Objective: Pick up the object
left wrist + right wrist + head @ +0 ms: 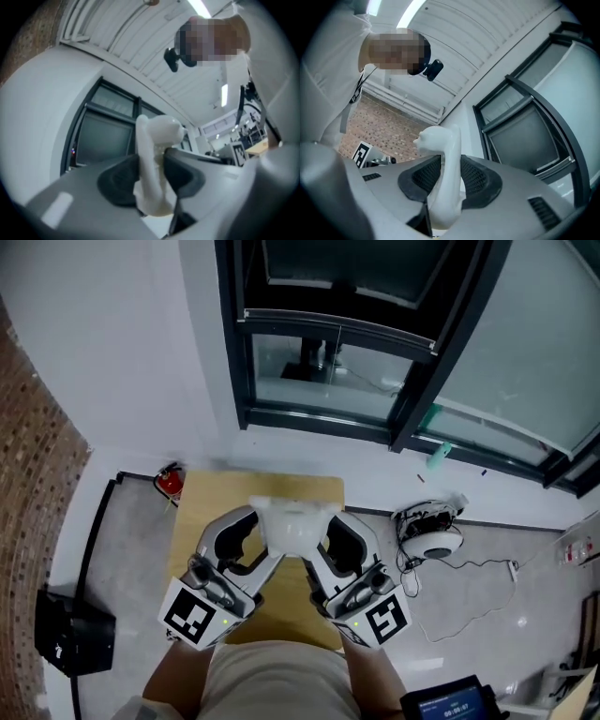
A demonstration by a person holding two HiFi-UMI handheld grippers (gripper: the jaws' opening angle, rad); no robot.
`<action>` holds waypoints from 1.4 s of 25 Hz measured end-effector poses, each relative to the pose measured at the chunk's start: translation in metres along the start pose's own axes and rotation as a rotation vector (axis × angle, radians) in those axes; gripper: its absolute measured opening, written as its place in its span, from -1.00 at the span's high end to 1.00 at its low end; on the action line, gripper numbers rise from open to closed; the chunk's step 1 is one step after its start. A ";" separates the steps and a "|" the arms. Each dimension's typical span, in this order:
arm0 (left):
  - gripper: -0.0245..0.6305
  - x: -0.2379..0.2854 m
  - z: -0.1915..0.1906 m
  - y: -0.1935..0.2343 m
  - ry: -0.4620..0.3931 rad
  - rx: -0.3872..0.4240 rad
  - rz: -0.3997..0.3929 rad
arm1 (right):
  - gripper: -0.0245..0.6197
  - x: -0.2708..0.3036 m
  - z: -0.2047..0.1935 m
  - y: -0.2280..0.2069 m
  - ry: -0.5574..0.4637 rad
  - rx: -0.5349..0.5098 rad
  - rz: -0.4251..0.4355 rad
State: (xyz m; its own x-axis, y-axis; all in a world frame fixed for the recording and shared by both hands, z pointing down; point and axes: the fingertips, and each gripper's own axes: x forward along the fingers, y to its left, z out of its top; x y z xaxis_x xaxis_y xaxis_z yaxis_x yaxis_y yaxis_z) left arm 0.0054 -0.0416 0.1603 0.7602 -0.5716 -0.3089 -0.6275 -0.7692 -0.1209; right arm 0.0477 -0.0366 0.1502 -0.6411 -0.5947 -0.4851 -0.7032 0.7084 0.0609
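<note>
Object, white, spans gap between tongs, clear above counter. Left tongs clenched on one edge, right tongs on other. Likely best: equal squeeze, lift level, no pulling apart, else edge slips.

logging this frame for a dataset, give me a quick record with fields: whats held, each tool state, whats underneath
held object: white object, gripped from two sides
left tool: shut on the white object
right tool: shut on the white object
underneath: wooden table
object touching table: cannot tell
on the floor: red item left of the table, white round device with a cable to the right
</note>
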 end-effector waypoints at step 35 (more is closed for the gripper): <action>0.43 -0.001 0.011 -0.006 0.010 -0.029 -0.027 | 0.52 -0.002 0.014 0.006 -0.006 -0.046 -0.010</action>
State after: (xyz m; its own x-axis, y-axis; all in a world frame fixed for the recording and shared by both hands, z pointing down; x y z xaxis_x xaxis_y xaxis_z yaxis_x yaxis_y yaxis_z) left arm 0.0068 -0.0338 0.1511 0.7785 -0.5531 -0.2966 -0.6017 -0.7922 -0.1020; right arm 0.0490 -0.0260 0.1391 -0.6322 -0.5996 -0.4907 -0.7231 0.6840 0.0959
